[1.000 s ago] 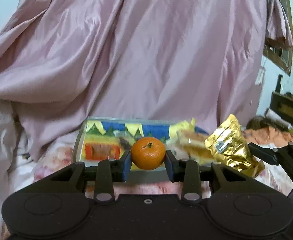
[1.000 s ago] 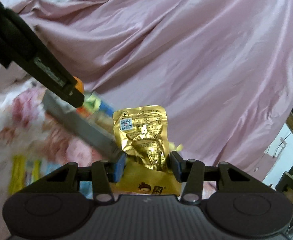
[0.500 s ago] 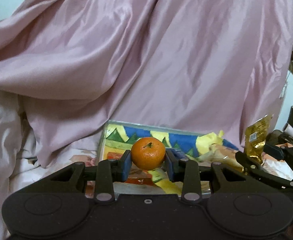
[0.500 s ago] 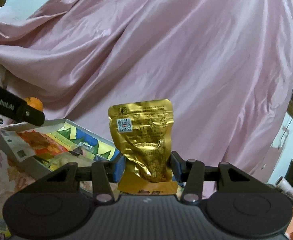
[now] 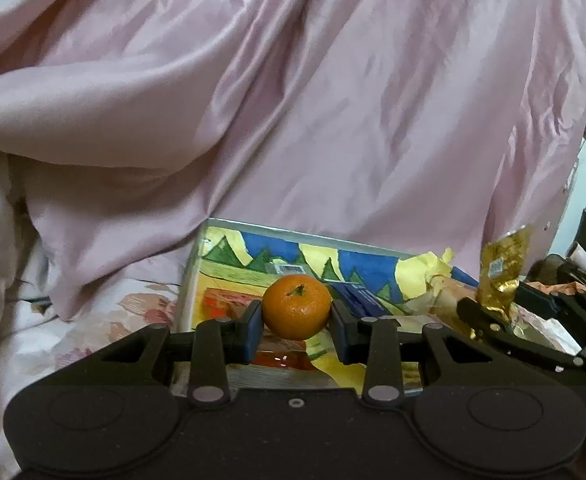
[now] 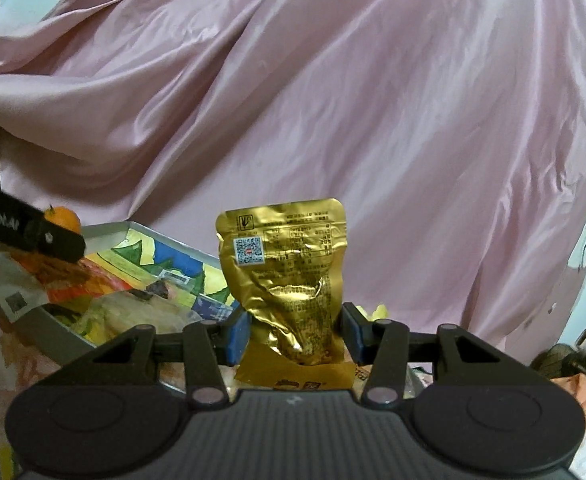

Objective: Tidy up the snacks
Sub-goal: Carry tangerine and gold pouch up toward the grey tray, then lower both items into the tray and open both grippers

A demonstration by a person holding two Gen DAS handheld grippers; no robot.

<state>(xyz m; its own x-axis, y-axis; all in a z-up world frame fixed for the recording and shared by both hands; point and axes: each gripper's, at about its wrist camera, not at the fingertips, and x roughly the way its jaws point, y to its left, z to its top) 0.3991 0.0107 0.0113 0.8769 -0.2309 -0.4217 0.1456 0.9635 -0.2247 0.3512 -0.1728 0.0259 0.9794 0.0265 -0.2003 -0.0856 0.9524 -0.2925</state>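
Each camera sits just behind its own gripper fingers and looks forward, slightly downward, toward the pink sheet [image 5: 293,100] close ahead. The left view is very near the grey tray [image 5: 191,276], looking over its near edge. The right view sees the same tray [image 6: 65,336] from its right side. Both views share tray and sheet.

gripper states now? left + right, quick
Left hand-held gripper: shut on the orange, above the tray.
Right hand-held gripper: shut on the gold pouch.
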